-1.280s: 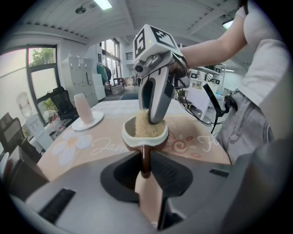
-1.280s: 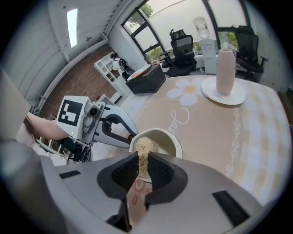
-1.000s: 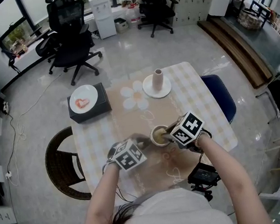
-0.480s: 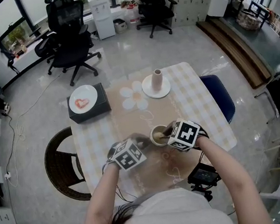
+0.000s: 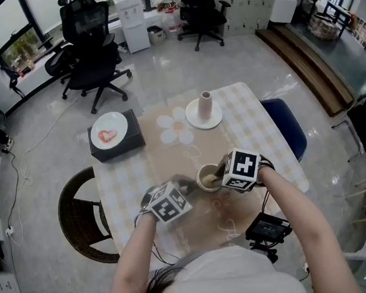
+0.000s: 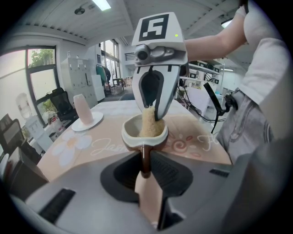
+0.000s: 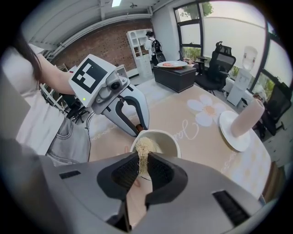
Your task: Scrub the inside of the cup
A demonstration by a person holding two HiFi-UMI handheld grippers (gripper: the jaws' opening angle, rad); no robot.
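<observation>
The left tongs [image 6: 145,171] are closed partway, pinching the brown handle [image 6: 145,157] of the cream cup [image 6: 130,133], and they have not budged over the last second. The right tongs [image 7: 142,170] are clamped on a pale fibrous scrubber [image 7: 143,148], whose free end is pushed down inside the cup against its wall. What has changed is the right tongs' roll. In the head view their marker cube [image 5: 242,167] shows a differently turned face than a second ago, though it sits at almost the same spot over the cup's mouth. That reads as a twisting stroke, wiping the scrubber round the inner wall while the left side braces the cup, so the scrub looks to be under way. How much of the wall is covered cannot be told. The cup stands on the tan centre of the worktop [image 5: 171,153], between the two tongs. Well beyond it a pink cylinder [image 5: 206,103] stands on a white dish.
</observation>
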